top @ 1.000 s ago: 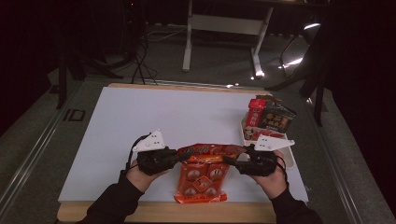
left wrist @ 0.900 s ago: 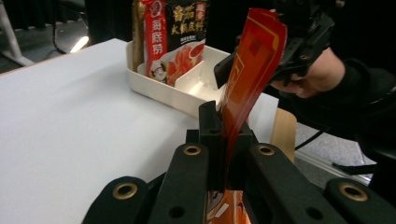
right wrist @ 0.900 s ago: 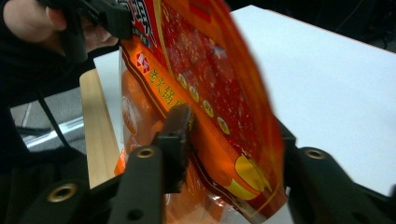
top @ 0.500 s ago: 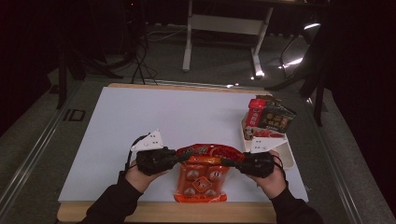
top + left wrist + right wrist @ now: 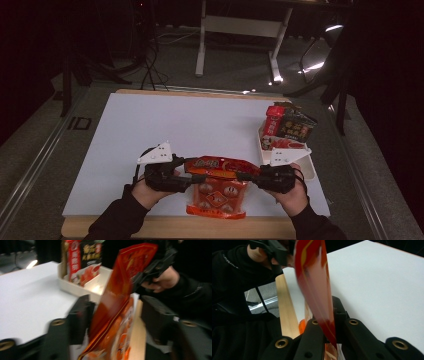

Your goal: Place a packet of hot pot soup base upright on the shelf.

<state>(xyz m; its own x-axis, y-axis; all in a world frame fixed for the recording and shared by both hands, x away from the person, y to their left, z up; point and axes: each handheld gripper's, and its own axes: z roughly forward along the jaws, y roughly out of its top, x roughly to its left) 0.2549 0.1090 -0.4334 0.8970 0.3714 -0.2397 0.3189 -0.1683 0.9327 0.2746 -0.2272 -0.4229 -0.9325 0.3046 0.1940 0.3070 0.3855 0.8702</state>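
the flat red and orange plastic snack bag [image 5: 218,187] with round dumplings printed on it lies near the front edge of the white surface [image 5: 200,120], its top edge lifted between the two tongs. the white rectangular plastic tray [image 5: 306,162] serves as landmark: the bag sits just left of it, toward the person's side. the right tongs [image 5: 248,175], black with a grey three-cornered plate on top, are pressed together on the bag's upper right corner; in the right gripper view the red film [image 5: 317,290] runs straight up from between their clamped tips. the left tongs [image 5: 196,175] sit further left of the tray, at the bag's upper left corner. their jaws have just been opening, and in the left gripper view they stand spread with the bag [image 5: 117,305] hanging between them, a gap showing on the far side. in the tray stand a red packet [image 5: 273,121] and a dark packet [image 5: 296,126], upright, behind the right hand [image 5: 291,192]. the left hand [image 5: 150,192] rests left of the bag.
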